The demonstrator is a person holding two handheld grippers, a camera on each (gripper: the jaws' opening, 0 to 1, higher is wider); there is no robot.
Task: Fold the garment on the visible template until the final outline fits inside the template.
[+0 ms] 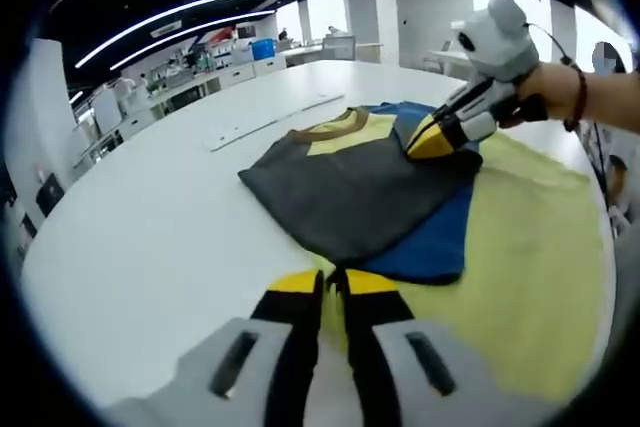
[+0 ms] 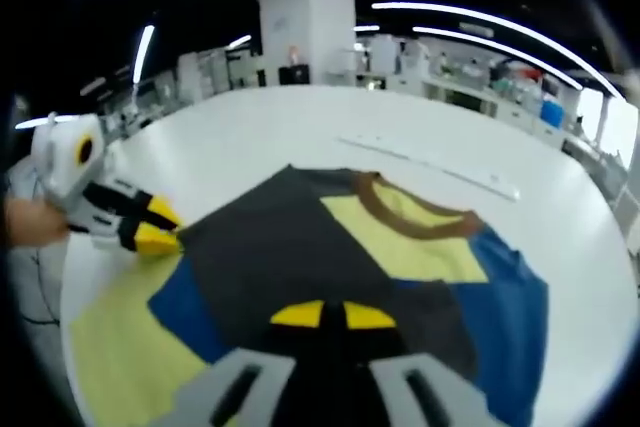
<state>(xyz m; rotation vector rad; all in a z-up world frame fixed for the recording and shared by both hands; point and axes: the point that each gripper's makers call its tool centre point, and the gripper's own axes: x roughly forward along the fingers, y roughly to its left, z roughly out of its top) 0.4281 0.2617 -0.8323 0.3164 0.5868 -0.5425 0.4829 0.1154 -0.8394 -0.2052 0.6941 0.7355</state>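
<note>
Clearly the garment lies partly folded over the yellow template on the white table, just ahead of both hand-held grippers. Left hand-held gripper is pressed together at its near corner; right hand-held gripper pinches the garment. Lab benches stand behind.

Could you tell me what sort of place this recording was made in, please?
Probably an open-plan lab or workshop: a large white table holds the garment, long strip lights run overhead, and benches with equipment line the background around white pillars.
</note>
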